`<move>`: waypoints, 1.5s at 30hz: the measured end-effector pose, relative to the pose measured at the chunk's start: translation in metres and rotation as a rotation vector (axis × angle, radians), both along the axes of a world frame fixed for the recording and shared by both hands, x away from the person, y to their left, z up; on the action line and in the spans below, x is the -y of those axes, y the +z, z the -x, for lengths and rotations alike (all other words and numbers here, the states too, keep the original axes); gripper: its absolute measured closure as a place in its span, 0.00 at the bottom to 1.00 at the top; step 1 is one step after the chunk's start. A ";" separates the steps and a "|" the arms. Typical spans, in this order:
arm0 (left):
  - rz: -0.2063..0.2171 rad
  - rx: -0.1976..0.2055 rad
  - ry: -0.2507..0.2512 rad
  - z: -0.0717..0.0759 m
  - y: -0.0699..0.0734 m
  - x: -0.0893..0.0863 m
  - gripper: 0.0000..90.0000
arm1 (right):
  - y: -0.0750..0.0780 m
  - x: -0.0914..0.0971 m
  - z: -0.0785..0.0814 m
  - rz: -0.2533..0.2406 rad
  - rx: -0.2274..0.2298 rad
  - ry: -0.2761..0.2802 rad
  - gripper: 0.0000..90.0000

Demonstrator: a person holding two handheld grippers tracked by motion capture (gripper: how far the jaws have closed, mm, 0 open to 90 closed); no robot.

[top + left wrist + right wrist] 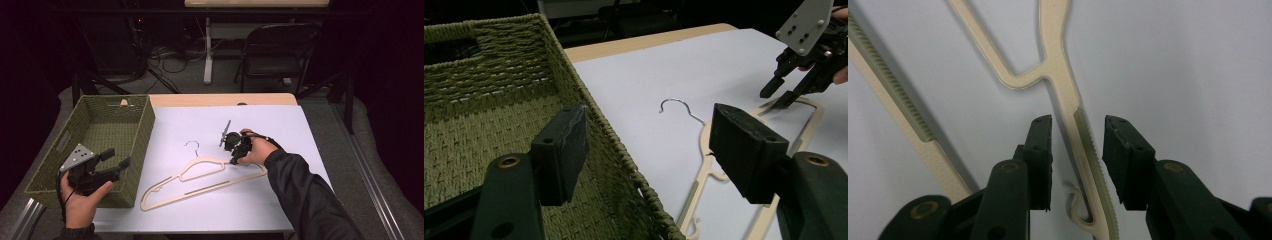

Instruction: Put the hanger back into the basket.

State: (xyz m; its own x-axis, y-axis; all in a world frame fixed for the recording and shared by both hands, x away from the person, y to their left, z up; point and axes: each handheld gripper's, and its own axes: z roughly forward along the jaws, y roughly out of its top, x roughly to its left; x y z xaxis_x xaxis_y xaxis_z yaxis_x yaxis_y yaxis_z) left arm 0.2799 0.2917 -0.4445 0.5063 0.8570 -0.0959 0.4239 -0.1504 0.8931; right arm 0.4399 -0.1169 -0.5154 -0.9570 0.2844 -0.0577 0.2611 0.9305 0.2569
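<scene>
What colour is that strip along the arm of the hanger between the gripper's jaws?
Grey-green and ribbed, set into the cream hanger; the right gripper view shows it best.

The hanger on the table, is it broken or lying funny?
Nothing stands out. The hanger lies flat and whole on the white tabletop, slanted beside the green basket. The right gripper has its jaws open on either side of one shoulder, not pressing it. The left gripper is open over the basket's near corner.
</scene>
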 end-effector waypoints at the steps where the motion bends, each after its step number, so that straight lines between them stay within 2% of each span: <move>1: 0.000 0.000 0.000 0.000 0.000 0.000 0.35 | 0.000 0.000 0.000 0.000 0.000 0.000 0.72; 4: -0.003 -0.003 0.001 0.000 -0.001 0.000 0.35 | -0.003 -0.001 -0.001 0.013 -0.017 0.000 0.72; 21: -0.001 -0.006 0.001 -0.001 -0.002 0.000 0.35 | -0.012 -0.003 -0.007 0.027 -0.031 -0.003 0.75; 29: -0.001 -0.006 -0.003 -0.002 -0.002 0.001 0.35 | -0.013 -0.001 -0.012 0.019 -0.070 -0.015 0.78; 34: -0.001 -0.004 -0.001 -0.001 -0.002 0.001 0.35 | -0.013 -0.004 -0.013 0.036 -0.067 0.020 0.81; 36: 0.002 -0.003 -0.001 -0.001 -0.001 0.000 0.35 | -0.012 -0.005 -0.011 0.071 -0.077 0.058 0.83; 40: 0.006 -0.005 -0.001 -0.001 -0.002 0.000 0.35 | -0.012 -0.005 -0.007 0.085 -0.080 0.099 0.85; 41: 0.003 -0.007 -0.004 -0.001 -0.002 0.000 0.35 | -0.012 -0.004 -0.004 0.091 -0.085 0.131 0.87; 45: 0.004 -0.005 -0.009 -0.001 -0.002 0.002 0.35 | -0.011 -0.002 0.001 0.111 -0.096 0.153 0.89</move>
State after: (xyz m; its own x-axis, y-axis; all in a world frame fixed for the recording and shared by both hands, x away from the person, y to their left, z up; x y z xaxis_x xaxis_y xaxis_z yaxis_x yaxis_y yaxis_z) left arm 0.2809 0.2899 -0.4460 0.5130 0.8523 -0.1015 0.4270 -0.1509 0.8916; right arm 0.4392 -0.1146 -0.5267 -0.9911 0.1322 0.0130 0.1327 0.9825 0.1310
